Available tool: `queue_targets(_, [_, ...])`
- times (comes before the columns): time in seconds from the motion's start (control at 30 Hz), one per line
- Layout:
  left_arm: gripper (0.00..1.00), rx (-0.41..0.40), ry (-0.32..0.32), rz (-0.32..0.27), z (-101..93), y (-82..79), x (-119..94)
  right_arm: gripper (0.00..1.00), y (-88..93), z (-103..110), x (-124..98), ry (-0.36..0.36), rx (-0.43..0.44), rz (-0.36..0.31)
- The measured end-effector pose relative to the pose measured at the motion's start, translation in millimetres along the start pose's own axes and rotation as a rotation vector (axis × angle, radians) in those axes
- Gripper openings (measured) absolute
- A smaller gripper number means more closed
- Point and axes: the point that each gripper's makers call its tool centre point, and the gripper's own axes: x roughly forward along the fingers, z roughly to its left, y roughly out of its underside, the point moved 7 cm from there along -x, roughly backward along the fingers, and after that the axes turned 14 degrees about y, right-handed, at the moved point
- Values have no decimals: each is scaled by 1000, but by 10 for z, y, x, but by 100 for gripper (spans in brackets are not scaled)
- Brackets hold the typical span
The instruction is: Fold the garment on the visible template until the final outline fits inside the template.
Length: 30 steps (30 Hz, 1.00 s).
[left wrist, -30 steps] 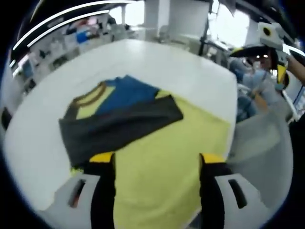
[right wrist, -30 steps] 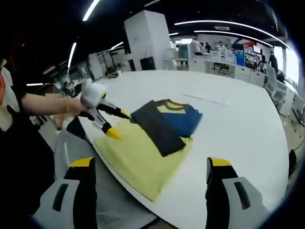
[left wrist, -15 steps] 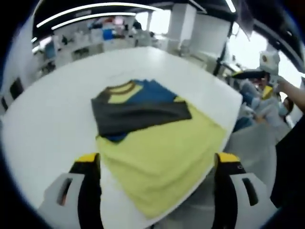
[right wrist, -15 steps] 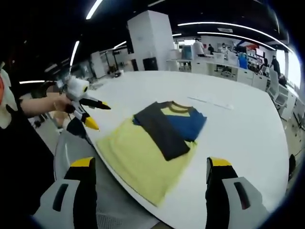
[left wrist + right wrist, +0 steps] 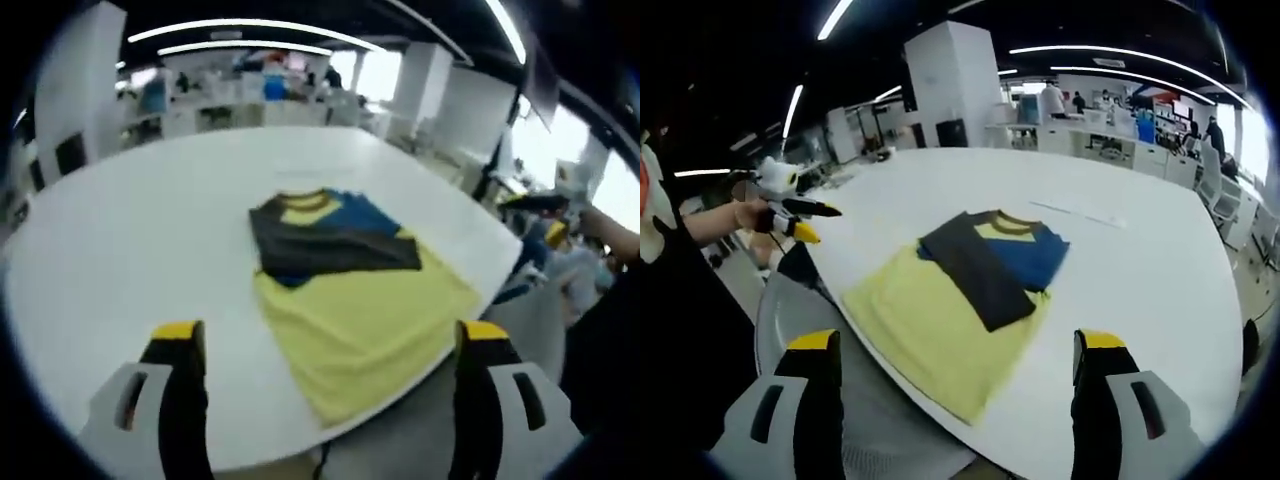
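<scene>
The folded garment [image 5: 325, 235], dark grey and blue with a yellow collar, lies on the far end of a pale yellow template [image 5: 365, 320] near the white table's edge. My left gripper [image 5: 330, 335] hangs open and empty, back from the table and apart from the cloth. In the right gripper view the same garment [image 5: 990, 255] rests on the template [image 5: 925, 325]. My right gripper [image 5: 958, 342] is open too, well short of the cloth. A hand holds the left gripper [image 5: 790, 208] off the table's left side. At the right edge of the left gripper view, the right gripper [image 5: 545, 205] is small.
The round white table [image 5: 120, 230] stretches wide and bare beyond the garment. A grey chair back [image 5: 805, 330] stands against the table's near edge by the template. A person's sleeve and arm [image 5: 700, 225] are at the left. Desks and pillars fill the room behind.
My left gripper has pulled back and away from the garment, off the table's edge. The right gripper has stayed about where it was. The garment has not moved.
</scene>
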Motion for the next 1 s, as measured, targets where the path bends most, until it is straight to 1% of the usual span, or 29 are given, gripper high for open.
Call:
queue_targets(0.03, [100,-12,-11,4,-8,38,-40,96,6,-14,-6,7,0,1])
queue_targets(0.1, [100,-41,-14,-12,-33,83,-113,96,7,-34,-18,18,3,-1])
queue_targets(0.23, [100,-65,-30,-22,-25,149,-233,96,21,-55,-31,33,21,-11])
queue_targets(0.3, [100,-77,-39,-29,4,167,-275,96,61,-52,-27,35,30,-9])
queue_targets(0.4, [100,-87,-65,-20,66,194,-326,96,125,-46,-10,35,35,7])
queue_targets(0.53, [100,-83,-68,-24,75,159,-342,96,148,-22,-7,29,40,13])
queue_targets(0.63, [100,-77,-68,-21,69,138,-316,96,157,-19,8,25,38,19])
queue_targets(0.8, [100,-62,-50,18,23,162,-245,96,155,-30,12,28,43,11])
queue_targets(1.0, [99,-70,-47,33,36,192,-219,94,235,-38,13,26,51,31])
